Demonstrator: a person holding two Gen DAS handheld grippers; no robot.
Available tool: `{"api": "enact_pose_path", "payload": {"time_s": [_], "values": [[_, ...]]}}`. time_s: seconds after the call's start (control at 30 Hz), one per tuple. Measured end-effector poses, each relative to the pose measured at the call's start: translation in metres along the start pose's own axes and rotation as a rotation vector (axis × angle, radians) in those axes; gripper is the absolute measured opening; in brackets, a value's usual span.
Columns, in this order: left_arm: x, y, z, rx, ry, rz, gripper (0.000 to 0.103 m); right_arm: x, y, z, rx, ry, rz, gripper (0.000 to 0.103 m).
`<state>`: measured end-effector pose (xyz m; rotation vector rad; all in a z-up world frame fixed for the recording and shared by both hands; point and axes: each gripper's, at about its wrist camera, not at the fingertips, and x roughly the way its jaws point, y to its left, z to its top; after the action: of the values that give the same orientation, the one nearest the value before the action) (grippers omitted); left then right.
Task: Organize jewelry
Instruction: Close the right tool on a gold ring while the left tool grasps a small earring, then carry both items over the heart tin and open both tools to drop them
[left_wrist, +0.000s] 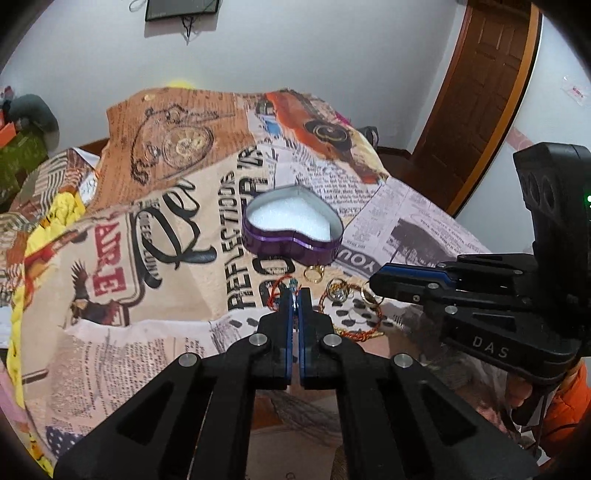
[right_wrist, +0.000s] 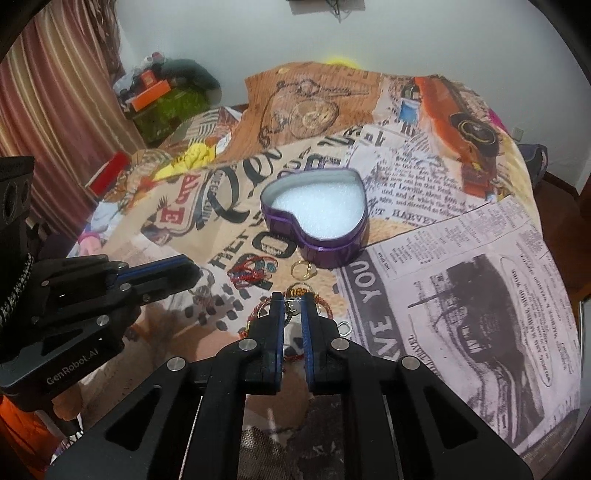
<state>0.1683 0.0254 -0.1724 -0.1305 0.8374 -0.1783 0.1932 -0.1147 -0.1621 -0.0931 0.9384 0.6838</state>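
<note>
A purple heart-shaped tin (left_wrist: 291, 236) with white foam inside stands open on the printed cloth; it also shows in the right wrist view (right_wrist: 317, 236). Jewelry lies in front of it: a gold ring (left_wrist: 314, 274) (right_wrist: 303, 268), a red thread bracelet (left_wrist: 275, 293) (right_wrist: 251, 275) and a gold-orange bangle with charms (left_wrist: 351, 314). My left gripper (left_wrist: 294, 295) is shut on the red thread bracelet's bead. My right gripper (right_wrist: 291, 306) is nearly shut around a small gold piece of the bangle cluster (right_wrist: 297, 291); it appears from the side in the left wrist view (left_wrist: 373, 282).
The newspaper-print cloth (right_wrist: 461, 288) covers a bed. Clutter with boxes (right_wrist: 151, 92) sits at the far left by a curtain (right_wrist: 55, 110). A wooden door (left_wrist: 480, 92) stands at the far right. A small metal ring (right_wrist: 344, 327) lies beside my right fingers.
</note>
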Motion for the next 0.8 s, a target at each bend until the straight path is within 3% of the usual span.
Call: {"api": "enact_pose_path", "payload": {"time_s": [0.47,0.8], "values": [[-0.026,-0.005,0.031,0.025,-0.128,0.041,0.001,-0.034,-0.014,0.02,0.037,-0.124,-0.053,0.008],[-0.012,-0.001,0.055,0.03,-0.158,0.047,0.001,-0.034,-0.026,0.039,0.053,-0.182,-0.073,0.008]]}}
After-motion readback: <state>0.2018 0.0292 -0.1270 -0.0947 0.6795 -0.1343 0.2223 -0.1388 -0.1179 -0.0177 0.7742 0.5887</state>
